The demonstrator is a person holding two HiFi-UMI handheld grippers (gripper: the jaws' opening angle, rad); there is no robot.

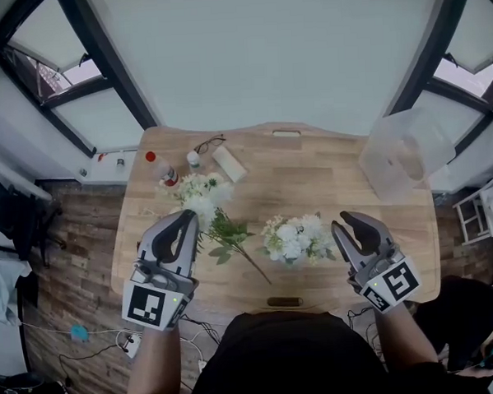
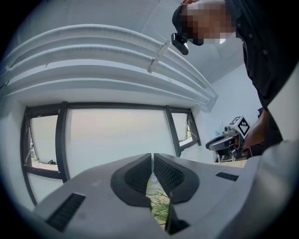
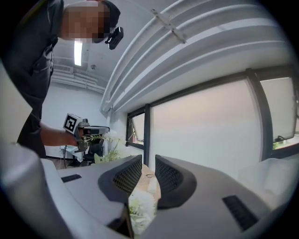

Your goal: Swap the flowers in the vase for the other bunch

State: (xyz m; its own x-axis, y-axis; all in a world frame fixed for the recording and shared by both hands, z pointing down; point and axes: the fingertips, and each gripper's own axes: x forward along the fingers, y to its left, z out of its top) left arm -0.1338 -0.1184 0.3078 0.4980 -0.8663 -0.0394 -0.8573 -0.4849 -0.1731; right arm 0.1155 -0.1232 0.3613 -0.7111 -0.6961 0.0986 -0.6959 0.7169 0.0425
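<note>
The table (image 1: 336,179) was pale wood, matt and grainy; the floor (image 1: 75,234) darker wooden planks. The left gripper (image 1: 186,217) and right gripper (image 1: 347,224) wore matt grey plastic; the box (image 1: 405,155) was clear plastic.

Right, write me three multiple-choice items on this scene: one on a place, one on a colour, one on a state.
1. The eyeglasses lie: A) near the table's far edge B) at its near edge C) at its right edge.
2. Blooms of the loose bunch and the vase bunch are: A) red B) white C) yellow.
3. The right gripper's jaws stand: A) apart B) clamped on the eyeglasses C) shut, empty.
Key: 1A, they sit by the far edge; 2B, both show white heads; 3A, a gap shows between them.
</note>
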